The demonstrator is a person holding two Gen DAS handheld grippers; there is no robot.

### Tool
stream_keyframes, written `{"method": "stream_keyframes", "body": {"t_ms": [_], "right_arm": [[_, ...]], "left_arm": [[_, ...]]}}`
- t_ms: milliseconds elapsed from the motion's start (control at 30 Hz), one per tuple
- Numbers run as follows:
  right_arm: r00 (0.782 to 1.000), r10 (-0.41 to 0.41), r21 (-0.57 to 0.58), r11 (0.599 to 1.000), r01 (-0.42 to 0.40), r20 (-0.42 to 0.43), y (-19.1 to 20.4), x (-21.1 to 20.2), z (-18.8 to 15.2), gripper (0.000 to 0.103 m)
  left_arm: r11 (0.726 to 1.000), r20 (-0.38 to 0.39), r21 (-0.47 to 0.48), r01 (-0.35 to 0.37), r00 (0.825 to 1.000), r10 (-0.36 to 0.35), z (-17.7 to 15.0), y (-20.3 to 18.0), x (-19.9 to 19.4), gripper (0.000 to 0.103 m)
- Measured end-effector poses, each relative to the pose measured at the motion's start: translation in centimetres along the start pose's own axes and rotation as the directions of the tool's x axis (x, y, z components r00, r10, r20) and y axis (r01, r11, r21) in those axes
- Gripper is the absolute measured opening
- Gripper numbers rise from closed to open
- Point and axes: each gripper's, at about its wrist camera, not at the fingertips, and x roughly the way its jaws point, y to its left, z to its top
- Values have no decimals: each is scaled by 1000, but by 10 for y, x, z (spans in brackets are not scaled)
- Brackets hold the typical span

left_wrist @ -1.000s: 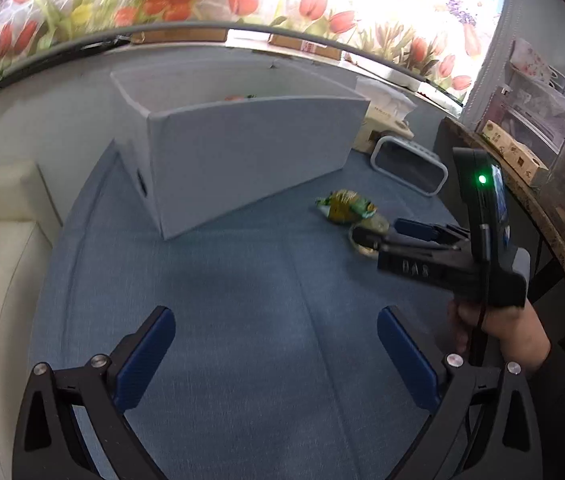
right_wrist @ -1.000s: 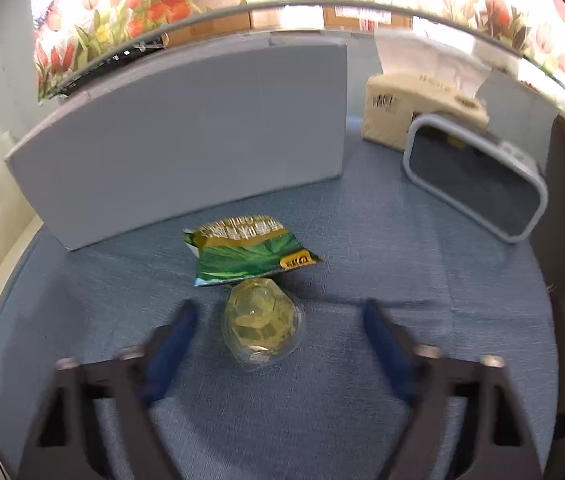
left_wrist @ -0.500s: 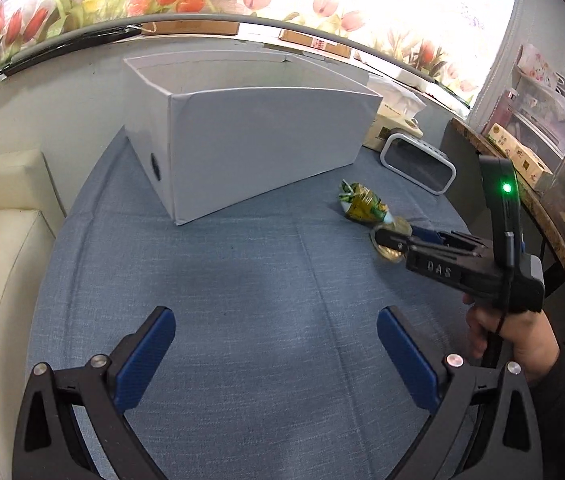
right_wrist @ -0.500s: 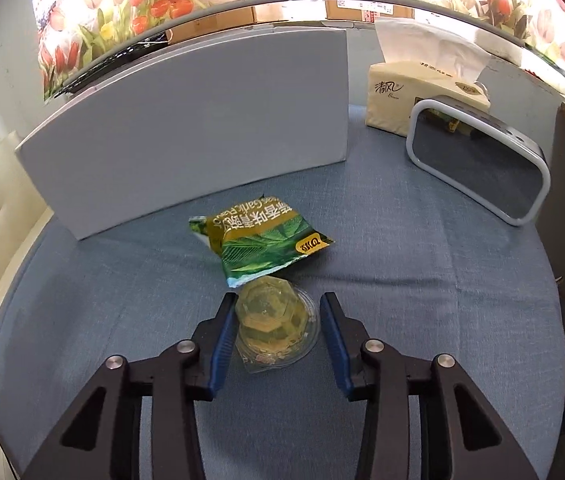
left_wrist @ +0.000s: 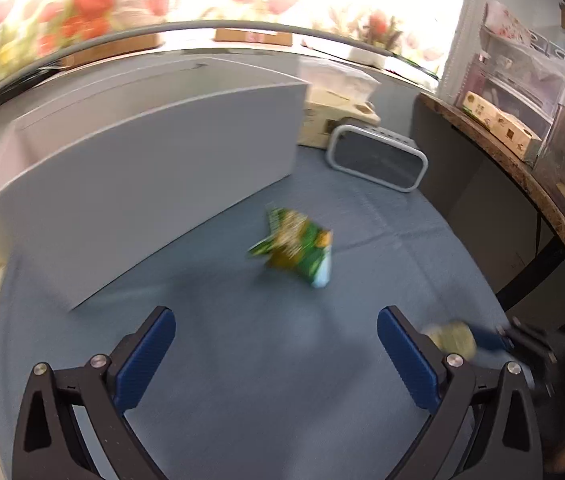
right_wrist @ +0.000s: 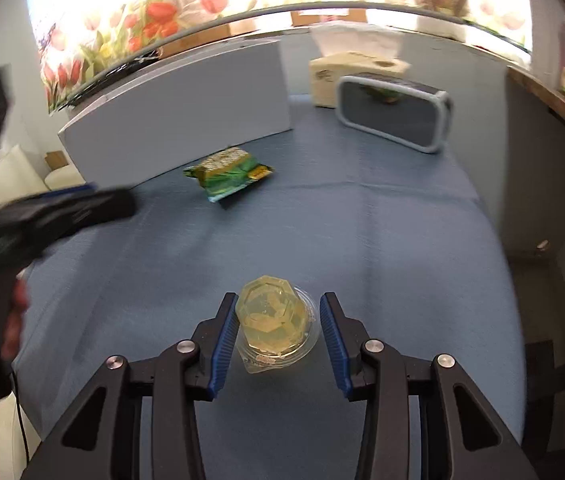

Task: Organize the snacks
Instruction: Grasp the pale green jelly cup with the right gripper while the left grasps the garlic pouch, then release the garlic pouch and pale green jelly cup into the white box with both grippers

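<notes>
My right gripper is shut on a clear cup of yellow jelly, blue pads pressing both its sides, just above the blue cloth. A green snack bag lies farther out, in front of the open white box. In the left wrist view the bag lies ahead of my left gripper, which stands wide open with nothing between its fingers. The jelly cup shows blurred at lower right behind the right finger. The inside of the box is hidden.
A grey-rimmed dark device and a tissue box stand right of the white box. A dark shelf edge with small cartons runs along the right. A cream sofa lies off the left edge. A tulip-print wall is behind.
The right jaws closed on the jelly cup and drew it back from the green bag. The left gripper swung right, so the bag now lies ahead of it; it stays open.
</notes>
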Motion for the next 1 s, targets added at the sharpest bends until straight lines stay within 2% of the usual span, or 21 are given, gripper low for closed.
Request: {"method": "stream_keyframes", "body": {"t_ms": [167,233,300,367,567,667,700,733,833,1000], "right_arm": [[1000,-6,32,999,6,5,-17,-12,-10,45],[1000,-4,45,999,4,9,-22,-15,-12,45],[1000,7,69,998,-7,11,-28,-17,-14,45],[1000,17,88,996,-19,27,-32,-20,-16,45],[999,21,91,996,-24,38,-35,-28,-19,45],[999,23,96,995,-26,38,-35,-29,-19,45],[999,29,100,994,-33,41,-36,-30,-19,45],[999,30,102,994,-34,42,-36,-31,-20,45],[998,35,102,994,-40,42,-32,-34,-22,45],[998,41,91,995,-45,44,-23,-36,-20,45]], "left_arm": [[999,-55,34,-4,998,6,22,-24,54,103],[996,-60,66,-54,997,58,27,-31,71,103],[996,-78,71,-53,995,59,29,-33,83,103],[996,-96,55,-65,993,70,31,-31,92,103],[996,-84,54,-75,993,79,32,-31,99,102],[989,-71,92,-117,990,124,30,-34,100,90],[990,-70,95,-108,991,114,30,-35,98,82],[989,-71,100,-110,991,118,30,-36,96,68],[992,-84,83,-93,991,100,30,-37,91,53],[997,-86,51,-61,994,65,29,-29,83,41]]}}
